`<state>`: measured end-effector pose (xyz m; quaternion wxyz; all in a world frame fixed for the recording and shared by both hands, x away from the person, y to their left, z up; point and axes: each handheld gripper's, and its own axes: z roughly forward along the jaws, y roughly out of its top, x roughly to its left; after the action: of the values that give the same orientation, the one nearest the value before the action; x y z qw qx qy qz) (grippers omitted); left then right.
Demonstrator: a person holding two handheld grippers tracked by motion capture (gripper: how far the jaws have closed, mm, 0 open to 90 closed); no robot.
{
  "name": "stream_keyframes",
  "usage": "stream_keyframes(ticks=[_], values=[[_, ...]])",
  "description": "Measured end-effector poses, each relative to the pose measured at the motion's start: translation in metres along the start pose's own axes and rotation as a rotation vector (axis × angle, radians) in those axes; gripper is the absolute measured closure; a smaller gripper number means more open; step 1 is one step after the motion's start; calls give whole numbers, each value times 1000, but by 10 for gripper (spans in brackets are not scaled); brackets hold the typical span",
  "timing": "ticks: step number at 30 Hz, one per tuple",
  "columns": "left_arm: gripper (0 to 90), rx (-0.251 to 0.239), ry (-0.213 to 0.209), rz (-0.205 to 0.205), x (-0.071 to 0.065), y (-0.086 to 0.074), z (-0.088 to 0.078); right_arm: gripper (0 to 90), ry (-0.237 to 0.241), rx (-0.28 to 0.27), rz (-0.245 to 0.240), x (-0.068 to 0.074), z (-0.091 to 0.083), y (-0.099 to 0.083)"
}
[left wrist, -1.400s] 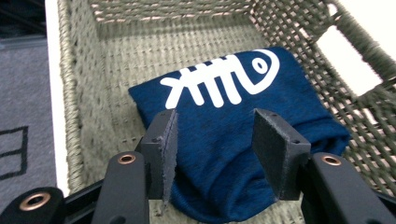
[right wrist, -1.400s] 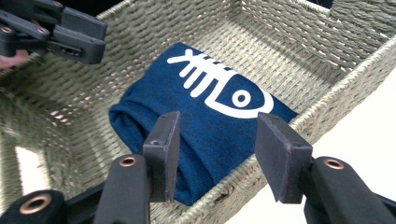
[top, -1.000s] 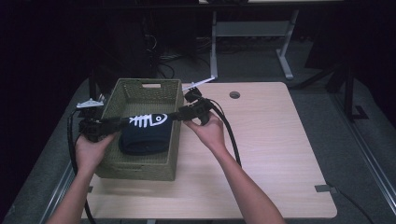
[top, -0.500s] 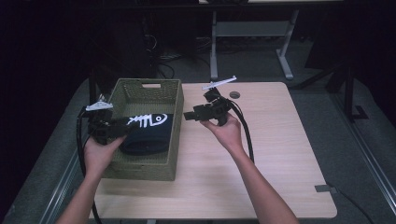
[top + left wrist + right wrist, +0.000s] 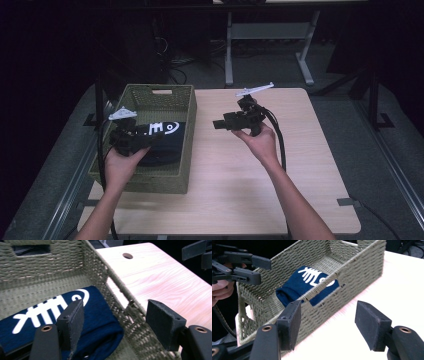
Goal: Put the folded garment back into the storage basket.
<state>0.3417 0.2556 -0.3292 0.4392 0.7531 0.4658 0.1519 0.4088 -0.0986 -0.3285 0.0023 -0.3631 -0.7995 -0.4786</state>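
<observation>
**Folded cloth in basket, both grippers off it**

Dark blue folded cloth (image 5: 159, 142) w/ white fish-bone print lying flat inside woven green basket (image 5: 186, 150), left-centre of high view. Placing looks done, judged from how it lies: nothing pinching it, nothing hanging over rim.

Left gripper (image 5: 150, 139) at left of frame, above basket's near-left part. Jaws have just been opening, now wide apart, nothing between pads; in left gripper view one pad above the cloth, other beyond basket wall, no contact.

Right gripper (image 5: 218, 123) at centre of frame, above bare table (image 5: 300, 165), just right of basket, pointing toward it. Jaws also just been opening, wide, holding nothing; in right gripper view basket and cloth seen beyond the gap.

Left to do, prob.: little. Maybe pull hands back; cannot tell if more items to come.
</observation>
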Motion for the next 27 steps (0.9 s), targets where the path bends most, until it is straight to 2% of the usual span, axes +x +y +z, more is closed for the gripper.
stream_keyframes(ticks=[4,9,11,15,20,27], values=[[294,9,-7,20,-10,0,6,367,-9,-2,10,-7,-9,-6],[290,7,-17,16,-16,1,10,362,-14,-3,16,-12,-17,-11],[307,5,-31,41,-21,2,11,355,-20,-7,16,-14,-23,-13],[301,5,-35,55,-28,4,13,351,-27,-10,19,-18,-32,-17],[279,4,-50,54,-36,4,17,350,-40,-15,17,-21,-41,-21],[245,2,-70,69,-54,6,28,335,-66,-14,43,-32,-59,-35]])
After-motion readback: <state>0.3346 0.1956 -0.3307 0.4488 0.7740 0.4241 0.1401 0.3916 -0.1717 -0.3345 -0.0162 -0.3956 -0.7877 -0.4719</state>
